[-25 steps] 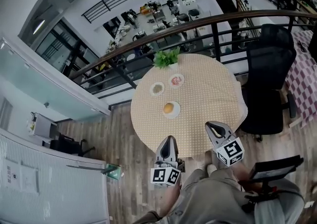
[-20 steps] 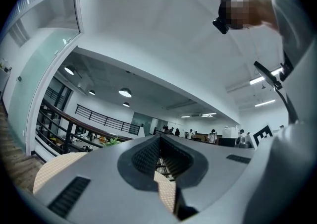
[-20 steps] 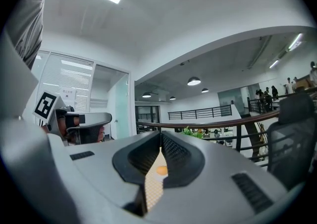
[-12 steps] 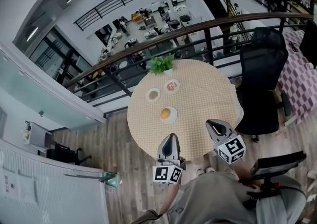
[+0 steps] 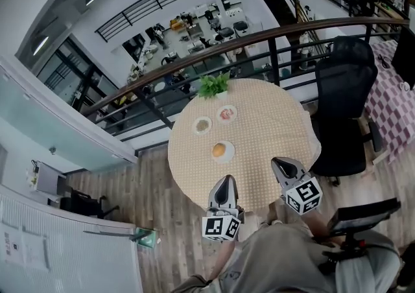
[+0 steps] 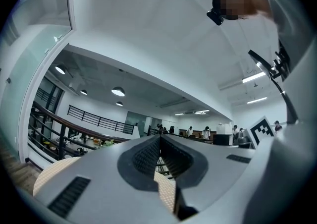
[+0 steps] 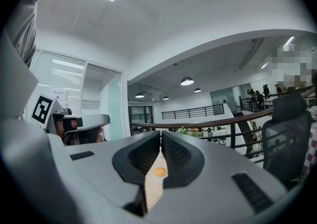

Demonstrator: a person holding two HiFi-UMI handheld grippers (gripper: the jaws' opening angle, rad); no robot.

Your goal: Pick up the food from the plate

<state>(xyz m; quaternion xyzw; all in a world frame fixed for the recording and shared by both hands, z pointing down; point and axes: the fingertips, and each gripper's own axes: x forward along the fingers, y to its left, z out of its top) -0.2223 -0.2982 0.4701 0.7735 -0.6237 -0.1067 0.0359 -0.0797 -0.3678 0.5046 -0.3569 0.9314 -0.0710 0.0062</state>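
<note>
Mezzanine office space, with a dark railing [image 5: 272, 29] behind a round table [image 5: 279, 129] under a beige checked cloth. There's a black chair [image 5: 347, 104] to its right and a small plant [image 5: 214, 84] at the far edge. The food [image 5: 219, 150], an orange-yellow lump, sits on the nearest plate [image 5: 231, 153], left of the table's middle. A second plate [image 5: 203, 125] and a third plate [image 5: 226, 114] lie beyond it, each with something on it I can't identify.

Both my grippers hang at the near table edge, well apart from the food. On the left gripper [image 5: 225, 181] the fingers are closed tip to tip, with nothing in them. On the right gripper [image 5: 277, 162] the pads also meet at the tips, and it is empty. In its view the food shows through the slit under the tips, far ahead on the cloth.

Risks, my read:
- Arriving with the jaws closed would shove the food or skid the plate, so they need opening first.
- The lump looks rounded, so an off-centre pinch could roll it off the plate or squash it.
- A low approach could snag the cloth and drag all three plates.

Hard to make out:
- The food is too small in the head view to say what it is.
- The left gripper view tilts up at the ceiling and shows only a strip of cloth, no plate.
- My body cuts off the lower scene.
</note>
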